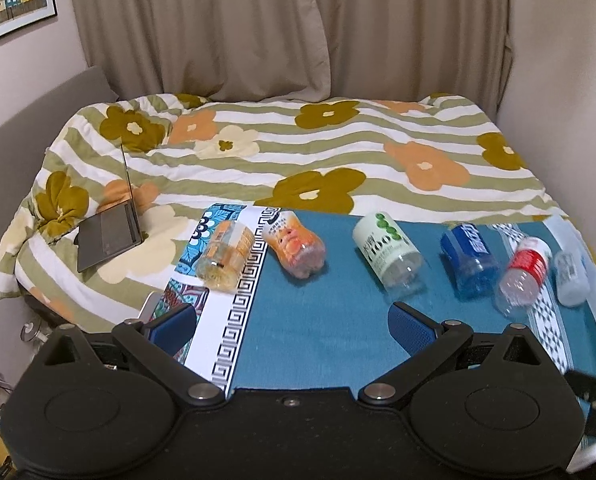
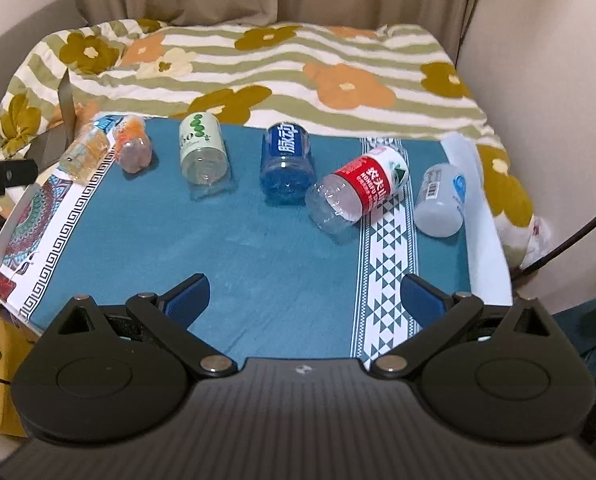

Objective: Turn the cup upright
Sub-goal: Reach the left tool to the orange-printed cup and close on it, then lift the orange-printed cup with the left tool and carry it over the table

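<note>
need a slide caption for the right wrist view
Open right gripper hovers over a teal cloth where six cut-bottle cups lie on their sides in a row.

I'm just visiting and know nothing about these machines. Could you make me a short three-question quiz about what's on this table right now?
1. True or false: the blue cup stands upright.
2. How many cups lie on the table?
3. Which cup lies farthest right: A) the red cup, B) the white cup, C) the green cup?

Key:
1. False; it lies on its side.
2. Six, all on their sides.
3. B.

Both the left claw and right claw are open and hold nothing.
</note>
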Available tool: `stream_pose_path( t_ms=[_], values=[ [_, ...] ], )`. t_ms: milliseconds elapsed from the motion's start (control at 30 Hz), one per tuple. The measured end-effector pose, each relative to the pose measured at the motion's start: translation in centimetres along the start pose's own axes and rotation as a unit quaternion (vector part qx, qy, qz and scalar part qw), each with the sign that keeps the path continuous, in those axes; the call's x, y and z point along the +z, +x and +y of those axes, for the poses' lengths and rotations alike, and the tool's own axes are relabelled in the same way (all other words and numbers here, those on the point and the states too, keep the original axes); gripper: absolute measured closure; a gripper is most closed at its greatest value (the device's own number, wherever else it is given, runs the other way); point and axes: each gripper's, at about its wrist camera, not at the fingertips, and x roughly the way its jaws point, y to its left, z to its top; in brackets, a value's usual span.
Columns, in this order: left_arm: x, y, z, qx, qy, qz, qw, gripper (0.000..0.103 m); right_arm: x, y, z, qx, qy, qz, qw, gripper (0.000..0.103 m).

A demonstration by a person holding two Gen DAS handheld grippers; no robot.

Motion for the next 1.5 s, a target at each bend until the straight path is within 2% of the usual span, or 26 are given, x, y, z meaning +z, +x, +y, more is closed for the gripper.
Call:
stream_pose_path(
  t_ms=[200,333,433,700,900,1133,1200,1267,1333,1367,1500],
  values=[
    [2.7,4.6,1.1,-0.014,-0.024,0.023,0.9994,0.000,1.4,2.8,-0.4,0.021,0.034,0.051,0.998,0.000],
    [4.8,8.4,2.2,-0.039,-0.045,0.052,0.9969,0.000,2.3,4.1,0.7,-0.009,0.010,0.051,0.999,0.000],
    [6.3,11.5,2.8,-0.050,-0.060,0.077,0.9940,0.000,3.2,5.5,1.1,-0.005,0.025,0.058,0.998,0.000],
    [8.6,19.5,4.0,-0.077,-0.095,0.146,0.9817,0.000,5.5,9.3,2.1,-0.028,0.066,0.082,0.994,0.000],
    [8.7,23.9,4.3,-0.087,-0.117,0.191,0.9706,0.006,6.4,11.2,2.6,-0.008,0.113,0.095,0.989,0.000],
    [8.2,26.8,4.7,-0.094,-0.137,0.225,0.9599,0.012,7.3,12.5,3.3,-0.027,0.123,0.102,0.987,0.000],
    [8.3,27.0,4.7,-0.088,-0.135,0.223,0.9615,0.014,7.5,12.8,3.4,-0.030,0.125,0.105,0.986,0.000],
    [8.2,27.2,4.9,-0.098,-0.138,0.227,0.9590,0.020,7.6,13.1,3.4,-0.033,0.127,0.106,0.986,0.000],
    [8.1,27.5,5.0,-0.110,-0.146,0.236,0.9544,0.031,7.7,13.4,3.4,-0.033,0.130,0.108,0.985,0.000],
    [8.0,27.5,5.0,-0.112,-0.143,0.238,0.9540,0.035,7.7,13.4,3.5,-0.033,0.131,0.108,0.985,0.000],
    [8.0,27.1,4.5,-0.111,-0.119,0.230,0.9594,0.036,7.9,13.4,3.7,-0.033,0.129,0.105,0.985,0.000]
  ],
)
